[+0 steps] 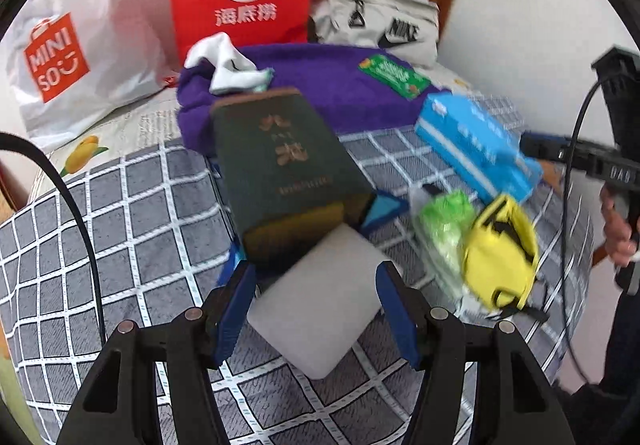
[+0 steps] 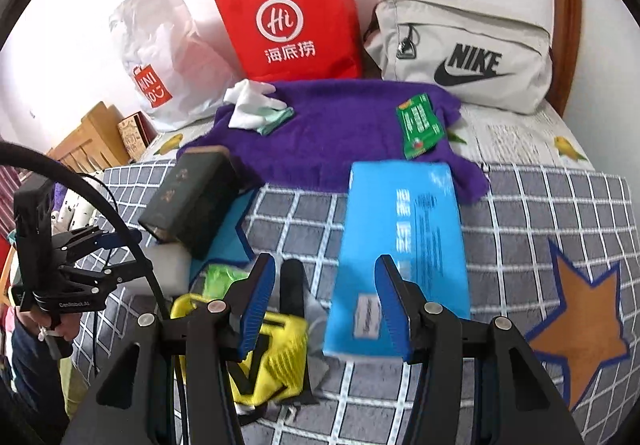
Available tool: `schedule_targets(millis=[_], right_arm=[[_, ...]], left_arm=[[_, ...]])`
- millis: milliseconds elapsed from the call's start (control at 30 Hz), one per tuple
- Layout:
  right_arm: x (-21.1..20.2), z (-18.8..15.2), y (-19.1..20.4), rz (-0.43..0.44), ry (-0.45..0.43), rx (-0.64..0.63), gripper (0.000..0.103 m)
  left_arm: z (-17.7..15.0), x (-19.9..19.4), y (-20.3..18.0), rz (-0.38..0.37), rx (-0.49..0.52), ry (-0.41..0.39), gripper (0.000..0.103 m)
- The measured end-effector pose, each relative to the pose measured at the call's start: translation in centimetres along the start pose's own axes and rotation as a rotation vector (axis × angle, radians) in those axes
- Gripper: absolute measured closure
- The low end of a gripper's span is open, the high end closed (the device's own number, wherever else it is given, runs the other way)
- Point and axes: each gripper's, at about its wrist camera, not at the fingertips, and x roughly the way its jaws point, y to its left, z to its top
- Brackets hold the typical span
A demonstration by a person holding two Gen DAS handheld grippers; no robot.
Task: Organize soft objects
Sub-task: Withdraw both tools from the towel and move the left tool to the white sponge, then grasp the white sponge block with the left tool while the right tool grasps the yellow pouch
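Left gripper [image 1: 316, 309]: jaws apart, astride white foam block [image 1: 320, 305], pads not visibly pressing. Block's far end tucks under dark green book [image 1: 280, 165]. Right gripper [image 2: 326, 305]: jaws apart, empty, farther from block. Beyond book: purple sweater [image 1: 320, 85].

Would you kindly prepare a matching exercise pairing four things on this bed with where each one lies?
Things:
1. green packet
2. white block
3. red paper bag
4. dark green book

Places:
A. leaning on the white block's far edge
B. between the left gripper's blue fingers
C. standing against the wall behind the purple sweater
D. lying on the purple sweater

Pairs: 1-D, 2-B, 3-C, 4-A
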Motion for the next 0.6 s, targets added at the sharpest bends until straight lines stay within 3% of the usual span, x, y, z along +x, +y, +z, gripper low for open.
schedule_targets(millis=[67, 200, 333, 600], right_arm=[[-0.1, -0.7, -0.5, -0.006, 0.0, 0.013, 0.051], [-0.2, -1.5, -1.4, -0.004, 0.005, 0.044, 0.051], [-0.3, -2.0, -1.8, 0.002, 0.001, 0.053, 0.051], [-0.4, -2.2, -1.8, 0.007, -0.003, 0.043, 0.051]], left_arm=[[-0.5, 0.2, -0.3, 0.016, 0.035, -0.001, 0.04], [-1.0, 0.1, -0.5, -0.029, 0.052, 0.009, 0.036], [-1.8, 0.0, -1.2, -0.005, 0.105, 0.003, 0.03], [-2.5, 1.2, -1.7, 0.078, 0.099, 0.003, 0.029]])
